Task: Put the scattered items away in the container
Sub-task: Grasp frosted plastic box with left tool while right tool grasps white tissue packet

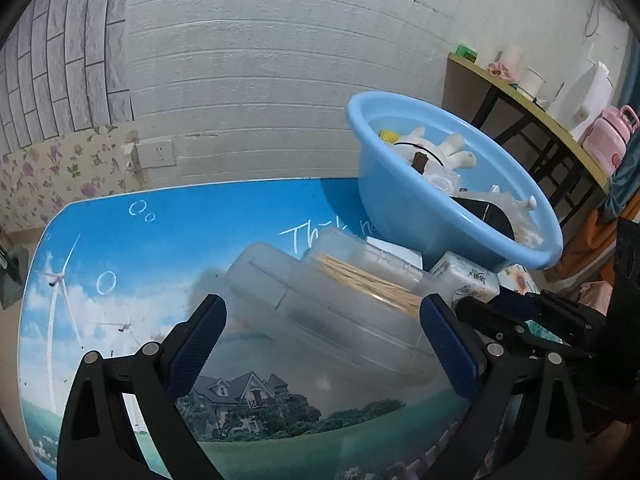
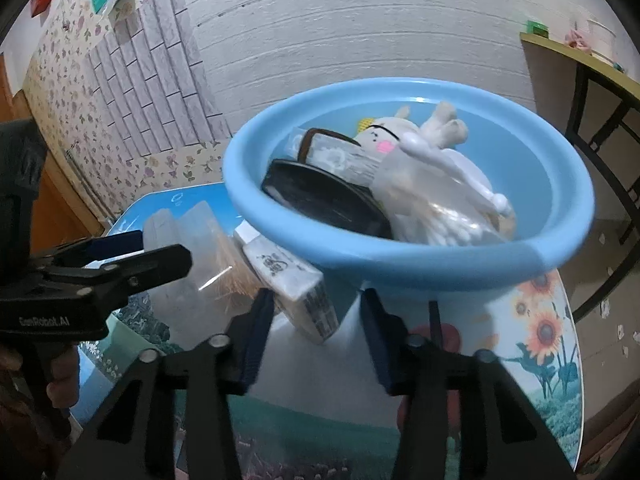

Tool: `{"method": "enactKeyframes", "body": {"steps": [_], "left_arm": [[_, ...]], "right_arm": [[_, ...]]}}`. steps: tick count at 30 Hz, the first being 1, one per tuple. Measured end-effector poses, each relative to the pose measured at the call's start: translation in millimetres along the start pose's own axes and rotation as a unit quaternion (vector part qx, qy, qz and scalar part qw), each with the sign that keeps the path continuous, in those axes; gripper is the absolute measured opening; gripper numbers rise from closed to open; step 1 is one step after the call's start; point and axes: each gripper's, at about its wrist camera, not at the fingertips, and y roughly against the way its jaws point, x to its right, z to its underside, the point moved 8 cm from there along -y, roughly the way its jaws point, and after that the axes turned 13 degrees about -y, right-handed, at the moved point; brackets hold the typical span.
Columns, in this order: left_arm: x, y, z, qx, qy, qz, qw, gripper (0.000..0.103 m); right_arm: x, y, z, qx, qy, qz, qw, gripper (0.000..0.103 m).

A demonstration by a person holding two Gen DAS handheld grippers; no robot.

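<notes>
I am spreading my left claw (image 1: 322,320) around the clear box (image 1: 320,304) mid-frame, right claw (image 2: 316,320) half-spread, pinching nothing; squaring both pads first

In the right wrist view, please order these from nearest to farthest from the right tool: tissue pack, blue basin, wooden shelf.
From the right tool:
1. Tissue pack, just ahead, slightly left.
2. Blue basin, behind it, centre.
3. Wooden shelf, far upper right by the wall.

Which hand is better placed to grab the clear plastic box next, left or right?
Left. The left hand-held gripper is wide open, with the clear plastic box lying between its fingers. The right hand-held gripper faces the tissue pack beside the blue basin.
</notes>
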Motion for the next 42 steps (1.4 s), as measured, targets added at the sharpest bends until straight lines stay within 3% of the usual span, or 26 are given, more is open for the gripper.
{"method": "enactKeyframes", "body": {"steps": [4,11,20,27,31,42], "left_arm": [[-5.6,7.5,9.0,0.003,0.002,-0.007,1.0,0.099],[-12.2,21.4,23.3,0.009,0.006,-0.014,0.9998,0.101],[-16.8,31.6,42.4,-0.009,0.005,-0.035,0.9993,0.101],[-14.1,29.8,42.0,-0.009,-0.008,-0.034,0.9993,0.101],[-18.1,25.8,40.8,-0.007,-0.027,-0.033,0.999,0.101],[-24.7,1.7,22.5,-0.008,-0.042,0.035,0.9985,0.101]], "right_arm": [[-5.5,1.9,2.2,-0.001,0.011,-0.014,1.0,0.024],[-14.8,10.3,7.1,0.001,0.025,-0.026,0.999,0.022],[-13.7,17.0,6.6,0.007,0.023,-0.024,0.999,0.021],[-3.3,13.3,5.1,0.005,0.012,0.001,1.0,0.027],[-1.5,9.5,5.1,0.0,0.014,0.006,1.0,0.04],[-4.1,-2.6,1.9,-0.007,0.019,-0.015,1.0,0.041]]}}
